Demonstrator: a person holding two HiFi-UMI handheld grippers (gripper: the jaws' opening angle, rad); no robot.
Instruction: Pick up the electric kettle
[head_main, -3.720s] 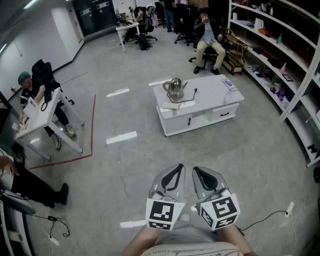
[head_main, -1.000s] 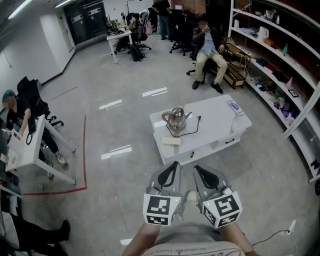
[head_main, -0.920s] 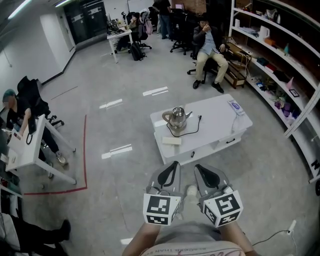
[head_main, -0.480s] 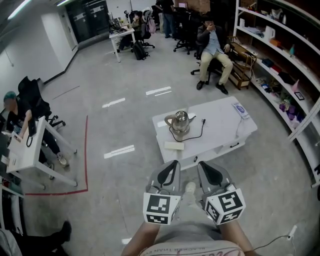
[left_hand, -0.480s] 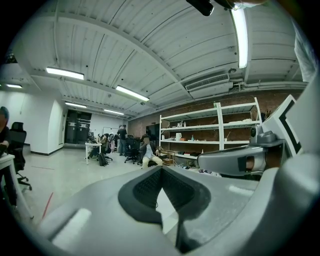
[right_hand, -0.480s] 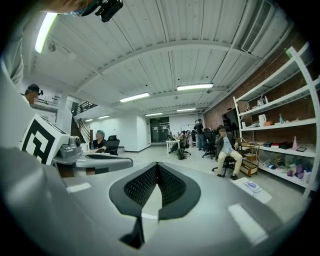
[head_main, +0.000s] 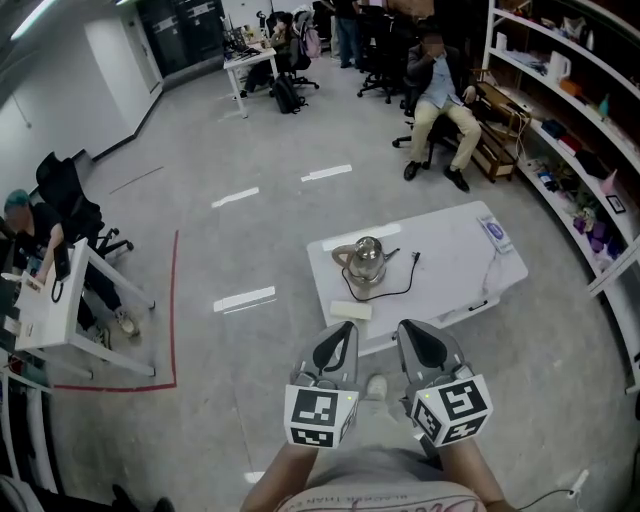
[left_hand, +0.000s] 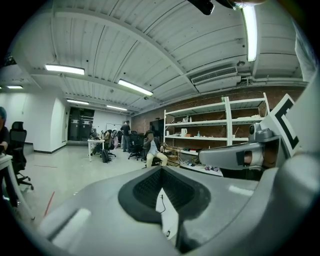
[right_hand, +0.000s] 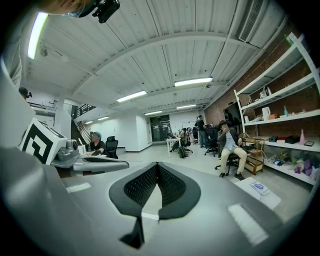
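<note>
A shiny steel electric kettle (head_main: 365, 262) stands on its base on the left part of a low white table (head_main: 455, 262). A black cord (head_main: 398, 286) curls from it across the tabletop. My left gripper (head_main: 341, 336) and right gripper (head_main: 411, 334) are held side by side close to my body, short of the table's near edge and well apart from the kettle. Both are shut with nothing between the jaws. In the left gripper view the left gripper (left_hand: 161, 172) has its tips together, with a strip of the table showing below them. The right gripper (right_hand: 157, 167) likewise meets at its tips.
A flat white block (head_main: 343, 310) lies at the table's near left corner and a white power strip (head_main: 497, 232) at its far right. Shelves (head_main: 560, 90) line the right wall. A seated person (head_main: 440, 90) is beyond the table, a desk (head_main: 70, 300) with red floor tape (head_main: 174, 310) to the left.
I have walked closer to the table: the kettle and table have drawn nearer to the grippers in the head view. Both grippers stay shut and held together.
</note>
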